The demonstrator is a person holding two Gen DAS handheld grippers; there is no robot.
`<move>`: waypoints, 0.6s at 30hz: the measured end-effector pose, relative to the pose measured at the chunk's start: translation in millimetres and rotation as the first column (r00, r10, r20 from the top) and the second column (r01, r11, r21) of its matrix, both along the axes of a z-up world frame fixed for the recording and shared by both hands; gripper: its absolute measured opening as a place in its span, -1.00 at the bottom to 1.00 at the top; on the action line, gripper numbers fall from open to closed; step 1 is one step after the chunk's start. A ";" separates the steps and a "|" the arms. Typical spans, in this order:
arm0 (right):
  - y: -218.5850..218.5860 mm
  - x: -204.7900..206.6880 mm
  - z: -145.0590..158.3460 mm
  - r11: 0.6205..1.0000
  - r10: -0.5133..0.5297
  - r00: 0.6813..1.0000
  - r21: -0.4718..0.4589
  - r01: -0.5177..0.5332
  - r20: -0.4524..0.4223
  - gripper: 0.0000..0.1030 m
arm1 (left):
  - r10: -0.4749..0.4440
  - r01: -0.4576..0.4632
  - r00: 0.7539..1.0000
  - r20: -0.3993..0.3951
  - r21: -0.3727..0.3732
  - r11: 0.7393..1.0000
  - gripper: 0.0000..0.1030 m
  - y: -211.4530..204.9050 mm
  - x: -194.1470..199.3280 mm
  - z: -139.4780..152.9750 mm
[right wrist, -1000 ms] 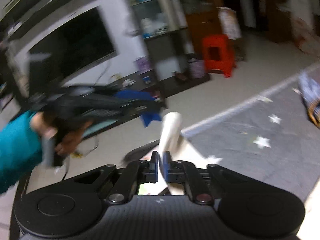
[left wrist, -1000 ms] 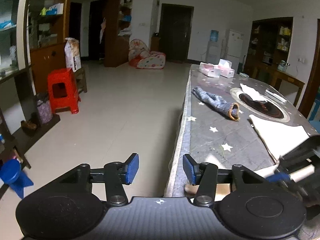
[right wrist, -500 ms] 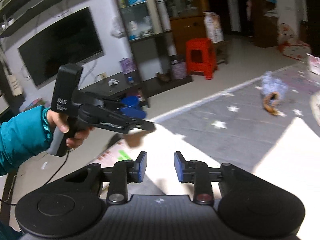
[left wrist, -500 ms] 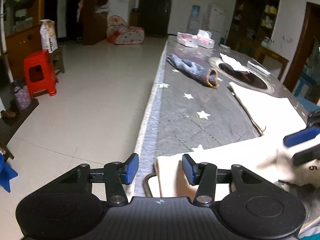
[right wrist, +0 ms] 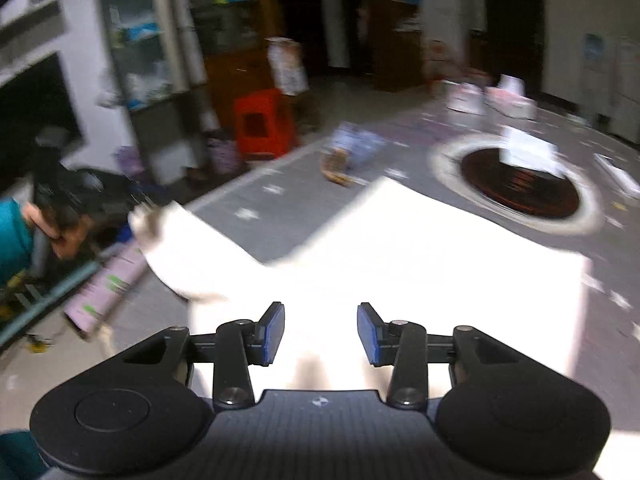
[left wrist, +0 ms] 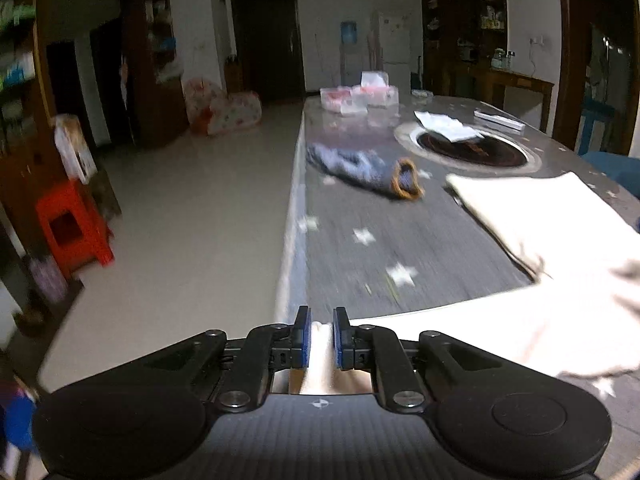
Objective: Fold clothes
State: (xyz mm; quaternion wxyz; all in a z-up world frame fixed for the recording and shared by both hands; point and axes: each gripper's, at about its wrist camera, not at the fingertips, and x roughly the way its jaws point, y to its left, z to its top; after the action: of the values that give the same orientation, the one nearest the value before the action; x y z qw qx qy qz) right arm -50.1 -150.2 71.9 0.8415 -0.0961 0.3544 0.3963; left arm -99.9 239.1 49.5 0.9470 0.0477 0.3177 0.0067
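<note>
My left gripper [left wrist: 321, 334] has just closed and now pinches a corner of the cream cloth [left wrist: 520, 320] at the near edge of the table [left wrist: 360, 240]; my right gripper [right wrist: 321, 334] has just been opening and stands spread above the cloth, nothing between its pads. The cloth lies mostly flat, one flap lifted toward my left hand [right wrist: 60, 228]. I judge the folding barely begun; the blue garment [left wrist: 360, 166] farther up the table is untouched.

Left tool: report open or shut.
Shut on the cream garment: the left tool has just closed, its blue pads pinching a fold of cloth.
</note>
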 end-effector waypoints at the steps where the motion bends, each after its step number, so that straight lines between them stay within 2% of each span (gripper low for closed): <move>1: -9.4 0.1 -3.0 1.000 -0.025 1.000 -0.014 0.025 -0.003 -0.22 | -0.003 0.003 1.000 -0.003 0.006 1.000 -0.76 0.6 5.8 -0.8; 5: -33.1 -8.6 -20.6 0.994 -0.080 0.996 -0.081 0.078 -0.026 -0.22 | -0.008 0.010 0.999 -0.032 0.059 0.998 -0.76 -1.8 27.3 -11.9; 8: -38.2 -19.1 -28.9 0.993 -0.068 0.997 -0.099 0.064 -0.037 -0.22 | -0.001 0.008 0.998 -0.063 0.118 0.993 -0.76 -6.5 41.9 -25.7; 10: -35.5 -28.1 -32.9 0.993 -0.043 0.998 -0.115 0.038 -0.045 -0.22 | -0.001 0.011 0.997 -0.071 0.152 0.988 -0.76 -10.3 46.5 -31.6; 13: -31.9 -46.3 -38.0 0.984 0.021 1.000 -0.177 -0.022 -0.010 -0.22 | -0.001 0.013 0.998 -0.068 0.186 0.982 -0.75 -14.4 47.9 -33.4; 16: -30.2 -59.6 -39.6 0.975 0.070 0.998 -0.210 -0.070 -0.009 -0.23 | 0.019 -0.005 0.997 -0.068 0.195 0.981 -0.62 -15.2 47.3 -29.7; 18: -31.1 -65.2 -35.7 0.976 0.082 0.997 -0.201 -0.080 0.003 -0.23 | 0.038 -0.027 0.998 -0.056 0.185 0.982 -0.59 -16.0 44.6 -22.6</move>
State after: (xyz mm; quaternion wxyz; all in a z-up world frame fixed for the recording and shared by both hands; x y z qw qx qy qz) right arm -115.3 -181.3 36.2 0.8126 -0.1971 0.3836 0.3920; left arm -55.3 223.1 26.9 0.9284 0.1303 0.3444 0.0499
